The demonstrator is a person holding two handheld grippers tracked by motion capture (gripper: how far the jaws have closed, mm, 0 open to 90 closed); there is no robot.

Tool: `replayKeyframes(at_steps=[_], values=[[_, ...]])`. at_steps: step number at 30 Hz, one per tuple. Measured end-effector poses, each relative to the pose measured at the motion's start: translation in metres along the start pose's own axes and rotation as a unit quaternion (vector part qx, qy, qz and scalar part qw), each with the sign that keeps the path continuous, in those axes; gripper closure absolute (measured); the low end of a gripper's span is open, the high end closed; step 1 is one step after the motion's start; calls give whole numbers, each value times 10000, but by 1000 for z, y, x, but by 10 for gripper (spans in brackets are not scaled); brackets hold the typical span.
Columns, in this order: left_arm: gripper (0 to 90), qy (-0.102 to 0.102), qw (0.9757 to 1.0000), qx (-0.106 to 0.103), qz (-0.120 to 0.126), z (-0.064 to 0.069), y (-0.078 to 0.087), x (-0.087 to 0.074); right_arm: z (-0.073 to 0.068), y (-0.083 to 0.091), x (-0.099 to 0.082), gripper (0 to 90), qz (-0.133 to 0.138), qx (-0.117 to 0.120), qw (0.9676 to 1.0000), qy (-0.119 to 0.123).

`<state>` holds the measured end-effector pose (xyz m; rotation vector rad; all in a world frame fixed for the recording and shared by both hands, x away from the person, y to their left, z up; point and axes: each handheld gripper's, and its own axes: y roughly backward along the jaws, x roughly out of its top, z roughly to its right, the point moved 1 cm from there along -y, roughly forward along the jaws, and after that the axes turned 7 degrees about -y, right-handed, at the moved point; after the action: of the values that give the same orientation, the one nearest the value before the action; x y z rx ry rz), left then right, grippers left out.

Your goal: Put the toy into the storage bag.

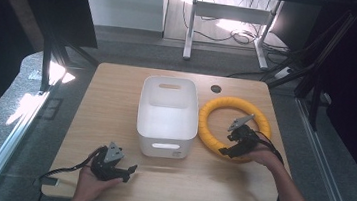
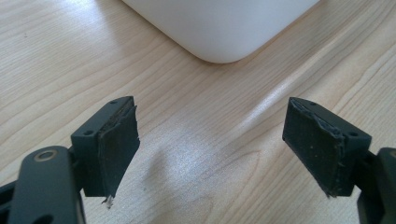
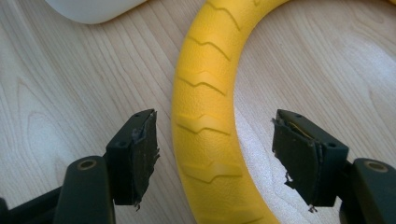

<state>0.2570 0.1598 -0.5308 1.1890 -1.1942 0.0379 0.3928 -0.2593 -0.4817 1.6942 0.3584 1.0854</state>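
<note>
On the wooden table in the high view, a white bin is sitting mid-table, open side up, with slot handles at its near and far ends. A yellow ring is lying flat just right of the bin, apart from it. The right gripper is hovering at the ring's near arc, held by the person's right hand, cable trailing back along the forearm. The left gripper is sitting near the table's front edge, left of the bin's near end, in the left hand, jaws pointing right.

Left gripper view: the left gripper is standing with jaws spread wide, nothing between them but bare tabletop. A rounded corner of the bin is showing ahead, well clear of the pads.

Right gripper view: the right gripper is spread wide and straddling the ring; the ring's ribbed band is running up between the jaws, closer to the left pad, touching neither. A corner of the bin is showing at top left.
</note>
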Motion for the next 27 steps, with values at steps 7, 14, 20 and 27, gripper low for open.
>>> replayKeyframes(at_steps=[7,14,20,27], values=[[187,-4,10000,-1,-4,0,0,0,2,-6,0,315,-167,15,9999,15],[186,-14,10000,-2,-3,0,0,0,1,-12,4,320,-393,86,9990,175],[186,-20,10000,4,16,-1,1,0,0,-21,6,331,-627,118,9976,262],[186,-17,10000,8,21,-1,1,0,1,-27,6,356,-761,131,9966,300]])
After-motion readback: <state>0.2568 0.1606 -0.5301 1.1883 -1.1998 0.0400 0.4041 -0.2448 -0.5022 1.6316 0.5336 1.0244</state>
